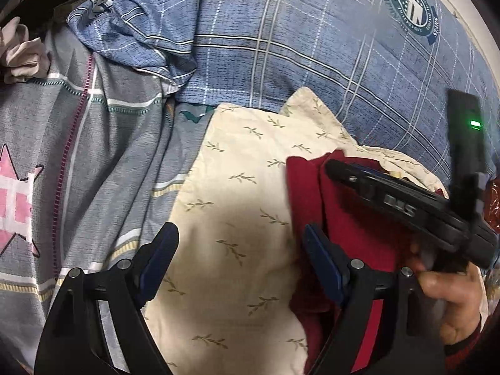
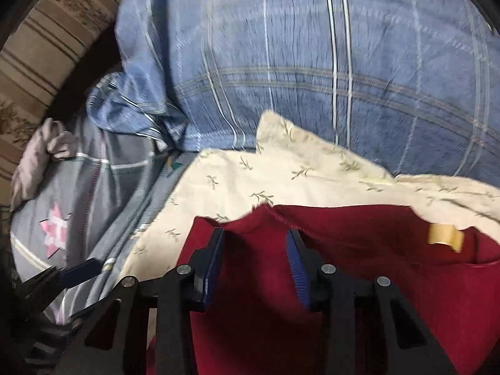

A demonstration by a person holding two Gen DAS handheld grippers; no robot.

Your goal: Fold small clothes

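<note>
Over blue checked bedding (image 2: 281, 62), right claw (image 2: 254, 265) half-open above red garment (image 2: 375, 281).

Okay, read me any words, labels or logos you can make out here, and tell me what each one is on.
Round teal crest on the blue plaid quilt: ring lettering too small to read.
White marking on the right gripper body: blurred, unreadable.
Tan tag on the red garment: no readable text.

Left gripper (image 1: 237, 262): black linkage arms, silver pivot screws, dark blue pads.
Right gripper (image 2: 254, 262): same black frame, one blue pad ribbed; a green light glows on its upright black part.
Sleeve (image 1: 462, 348): dark red, possibly knitted.
</note>
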